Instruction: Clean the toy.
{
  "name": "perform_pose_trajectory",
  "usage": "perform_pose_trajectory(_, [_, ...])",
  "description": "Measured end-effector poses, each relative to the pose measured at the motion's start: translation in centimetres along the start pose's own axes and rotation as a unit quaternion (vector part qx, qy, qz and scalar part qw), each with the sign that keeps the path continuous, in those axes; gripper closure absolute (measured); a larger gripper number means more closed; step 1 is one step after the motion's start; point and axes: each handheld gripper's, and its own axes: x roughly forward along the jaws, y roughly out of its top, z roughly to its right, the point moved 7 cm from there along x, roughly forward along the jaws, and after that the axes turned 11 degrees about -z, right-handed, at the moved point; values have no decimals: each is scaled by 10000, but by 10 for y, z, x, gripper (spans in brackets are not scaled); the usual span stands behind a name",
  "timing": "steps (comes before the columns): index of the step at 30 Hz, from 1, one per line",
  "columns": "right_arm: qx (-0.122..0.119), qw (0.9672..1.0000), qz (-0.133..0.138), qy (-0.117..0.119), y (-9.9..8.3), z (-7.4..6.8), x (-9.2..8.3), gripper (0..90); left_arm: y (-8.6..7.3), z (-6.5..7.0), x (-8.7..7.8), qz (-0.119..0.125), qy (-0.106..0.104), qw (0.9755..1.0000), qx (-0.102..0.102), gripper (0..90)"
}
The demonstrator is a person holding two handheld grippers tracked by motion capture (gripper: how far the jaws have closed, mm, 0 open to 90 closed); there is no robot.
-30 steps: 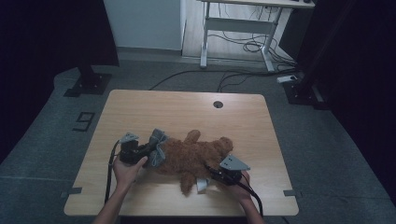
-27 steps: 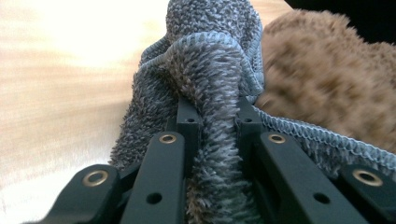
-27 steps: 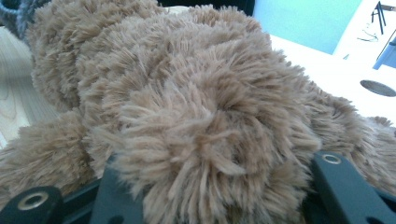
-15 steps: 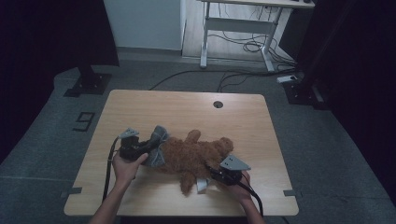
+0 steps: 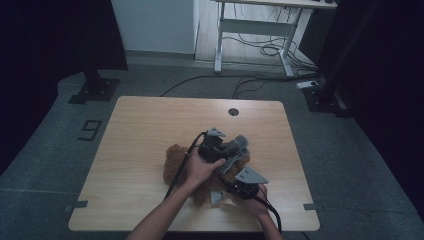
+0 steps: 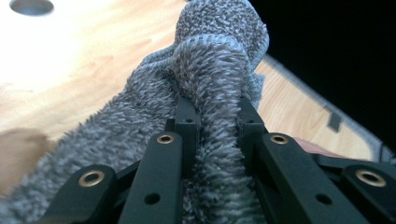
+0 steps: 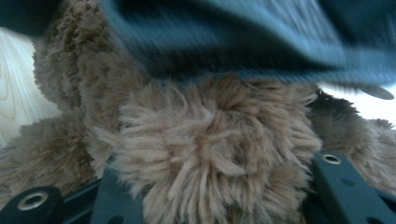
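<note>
A brown plush toy [image 5: 174,161] lies on the wooden table [image 5: 145,125], near its front middle. My left gripper [image 5: 226,150] hangs over the toy's right part, shut on a fuzzy grey cloth [image 5: 238,149]. In the left gripper view the grey cloth [image 6: 212,70] is pinched between both jaws of the left gripper [image 6: 215,105]. My right gripper [image 5: 225,190] sits low at the toy's front right. Its jaws in the right gripper view [image 7: 215,186] are closed on a tuft of the brown plush toy [image 7: 210,140], with the grey cloth [image 7: 257,42] blurred overhead.
A round cable hole [image 5: 233,111] sits near the table's far edge. Behind the table stand a white desk frame [image 5: 255,25] and floor cables [image 5: 260,50]. Bare tabletop lies to the left and at the back.
My left gripper has swung from the toy's left side to over its right part, carrying the grey cloth across it. The right gripper has stayed put on the toy.
</note>
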Motion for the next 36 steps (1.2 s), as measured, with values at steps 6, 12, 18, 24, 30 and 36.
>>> perform_pose_trajectory(6, [-53,10000,26,-8,0,-1,1,502,-14,-22,-15,57,306,9994,-134,785])
perform_pose_trajectory(12, [-19,10000,55,-3,-1,-1,1,500,-44,-52,-50,119,558,9980,-255,788])
perform_pose_trajectory(18, [67,9999,68,43,-1,1,1,497,-71,-82,-92,438,961,9937,-381,786])
perform_pose_trajectory(24, [63,9999,99,61,-1,0,1,496,-100,-107,-107,786,873,9897,-812,785])
perform_pose_trajectory(30, [67,9999,114,69,-1,0,1,496,-118,-115,-117,847,1077,9872,-819,786])
perform_pose_trajectory(36, [112,9998,149,112,-2,1,1,494,-144,-130,-118,769,1113,9851,-1065,786])
